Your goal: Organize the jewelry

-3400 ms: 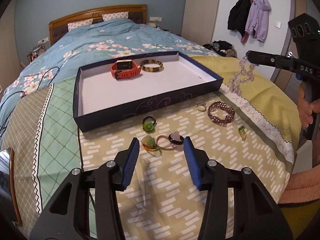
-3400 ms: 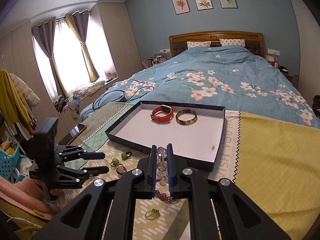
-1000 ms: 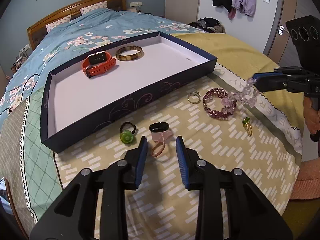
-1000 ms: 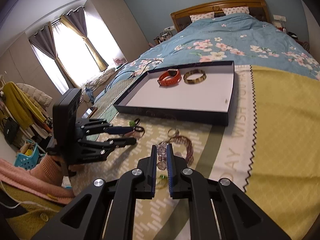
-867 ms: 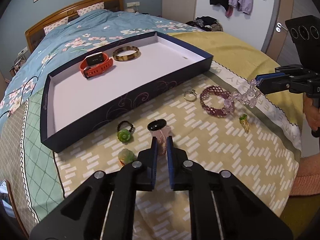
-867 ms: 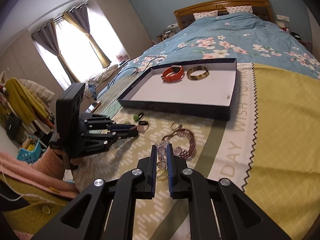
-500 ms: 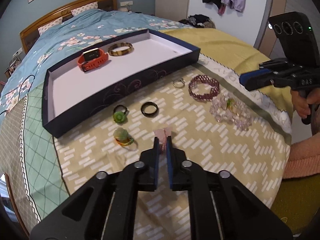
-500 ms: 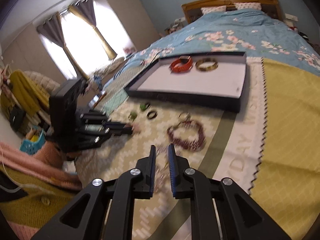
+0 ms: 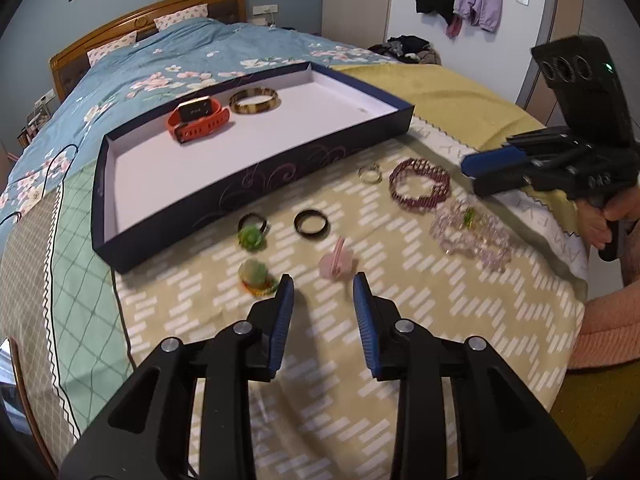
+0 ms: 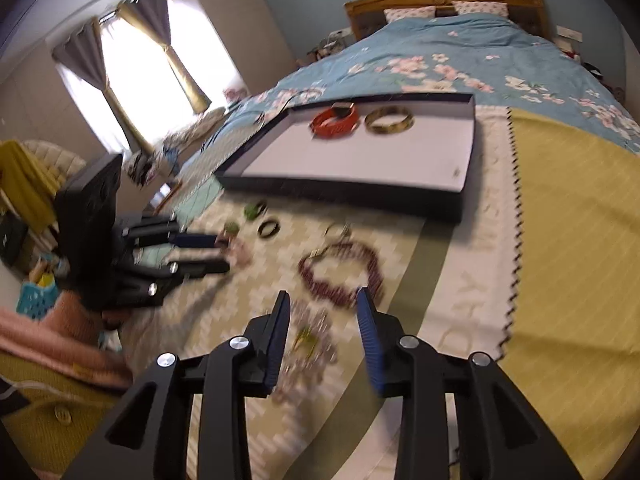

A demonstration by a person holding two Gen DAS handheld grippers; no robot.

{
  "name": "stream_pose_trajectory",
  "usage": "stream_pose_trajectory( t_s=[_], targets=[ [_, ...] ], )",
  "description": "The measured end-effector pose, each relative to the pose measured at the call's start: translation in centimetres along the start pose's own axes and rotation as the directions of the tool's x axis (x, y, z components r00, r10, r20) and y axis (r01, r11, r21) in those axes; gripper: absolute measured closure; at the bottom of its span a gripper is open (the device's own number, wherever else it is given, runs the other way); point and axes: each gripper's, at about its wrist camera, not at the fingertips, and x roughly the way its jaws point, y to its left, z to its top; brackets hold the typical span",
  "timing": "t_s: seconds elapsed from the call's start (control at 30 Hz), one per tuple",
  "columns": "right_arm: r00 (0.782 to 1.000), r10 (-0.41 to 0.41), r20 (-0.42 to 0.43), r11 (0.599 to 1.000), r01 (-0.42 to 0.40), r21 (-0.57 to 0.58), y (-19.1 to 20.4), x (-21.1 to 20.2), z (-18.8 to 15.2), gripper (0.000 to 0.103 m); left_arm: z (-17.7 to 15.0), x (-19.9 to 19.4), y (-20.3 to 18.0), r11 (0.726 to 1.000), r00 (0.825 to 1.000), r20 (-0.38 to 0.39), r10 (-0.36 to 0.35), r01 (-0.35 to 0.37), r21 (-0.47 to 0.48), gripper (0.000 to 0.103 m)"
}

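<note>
Grippers are both springing wide, empty: left gripper [image 9: 323, 292] dropping the pink ring [image 9: 337, 261] onto the bedspread, right gripper [image 10: 323, 314] leaving the crystal bracelet [image 9: 472, 232] outside the tray [image 9: 304, 168].

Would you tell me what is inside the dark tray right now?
The tray holds an orange watch and a tortoiseshell bangle; its near wall hides a strip of floor.

I count two pieces in the tray [image 9: 256, 184]: one watch [image 9: 198, 119], one bangle [image 9: 255, 100]. On the cloth [image 9: 312, 360] lie two bracelets, maroon [image 9: 420, 190] and clear [image 9: 472, 236], and six rings.
</note>
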Motion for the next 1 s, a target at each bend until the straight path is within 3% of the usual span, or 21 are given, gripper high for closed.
stream_pose_trajectory(
  t_s=[0.17,0.3,0.33,0.4,0.53,0.77,1.0],
  targets=[
    [0.999,0.007,-0.039,1.000,-0.006,0.010,0.2,0.6,-1.2,0.070,-0.3,-0.2,0.0,1.000,1.000,0.005,-0.002,0.002,-0.005,0.070],
    [0.999,0.036,-0.008,0.999,-0.035,0.042,-0.2,0.3,-1.0,0.071,-0.4,-0.1,-0.2,1.000,1.000,0.001,0.003,-0.003,-0.004,0.070],
    [0.999,0.037,-0.008,0.998,-0.036,0.045,-0.3,0.5,-0.9,0.074,-0.4,-0.1,-0.2,1.000,1.000,0.001,0.003,-0.003,-0.005,0.070],
    [0.999,0.041,-0.022,0.998,-0.040,0.053,-0.4,1.1,-0.7,0.092,-0.4,-0.1,-0.2,1.000,1.000,0.002,0.003,-0.003,-0.008,0.070],
    [0.999,0.047,-0.004,0.998,-0.046,0.048,-0.1,0.9,-0.5,0.095,-0.4,-0.1,0.0,1.000,1.000,0.002,-0.001,0.001,-0.021,0.070],
    [0.996,0.066,0.063,0.997,-0.069,0.046,0.6,-1.0,0.3,0.095,-0.5,-0.2,0.0,1.000,1.000,0.001,-0.010,0.010,-0.016,0.097],
    [0.989,0.079,0.123,0.997,-0.082,0.014,1.9,-2.7,1.5,0.095,-0.4,-0.6,0.0,1.000,1.000,0.017,-0.007,0.007,-0.030,0.102]
  ],
)
